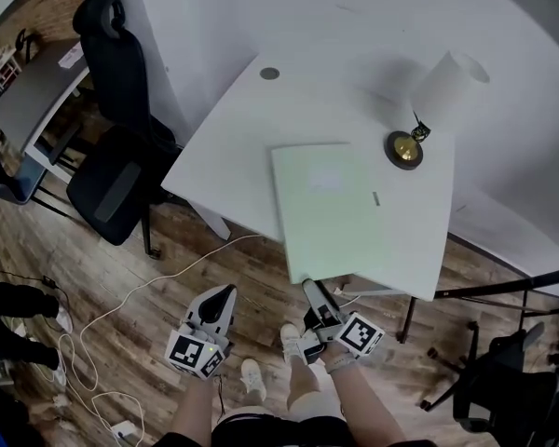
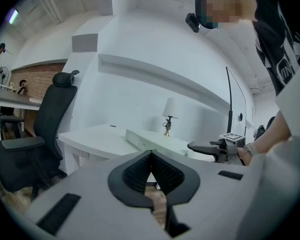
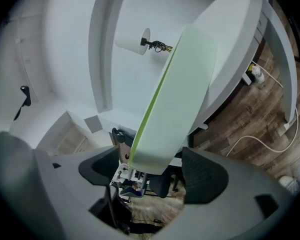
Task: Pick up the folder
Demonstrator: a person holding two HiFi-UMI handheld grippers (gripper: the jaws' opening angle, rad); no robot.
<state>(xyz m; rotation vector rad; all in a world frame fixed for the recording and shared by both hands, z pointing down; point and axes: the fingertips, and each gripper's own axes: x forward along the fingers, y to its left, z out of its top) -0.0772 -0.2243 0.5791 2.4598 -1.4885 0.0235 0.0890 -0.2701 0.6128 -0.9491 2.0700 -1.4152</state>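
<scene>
**At the table's near edge: folder end between wide jaws**

Along the near edge of the white table point(image 1: 242, 128) lies the pale green folder point(image 1: 340, 208). It lies flat, its long sides running away from the person. Its near end juts a little past the table edge, over the wooden floor point(image 1: 261, 277). The right gripper point(image 1: 312, 291) is just at that overhanging end. In the right gripper view its jaws stand wide apart, and the folder point(image 3: 175, 104) runs out from between them, its yellow-green edge toward one pad. The right gripper point(image 3: 150, 166) has not closed on it, and a gap shows on that edged side.

The left gripper point(image 1: 219, 298) hangs to the left, lower than the tabletop and clear of the table. In its own view the ribbed pads of the left gripper point(image 2: 151, 155) meet with nothing between them. Beyond them that view shows the folder point(image 2: 150, 139) on the table, and the right gripper point(image 2: 210, 147) at the right.

On the table's far right corner stands a lamp point(image 1: 429, 101) with a white shade and a brass foot, just beside the folder's far right corner but apart from it. Left of the folder the tabletop is bare up to its left edge, save a round grommet point(image 1: 269, 74) near the far side. A black office chair point(image 1: 121, 156) stands close against the table's left side. A white cable point(image 1: 168, 277) trails over the floor in front of the left gripper
</scene>
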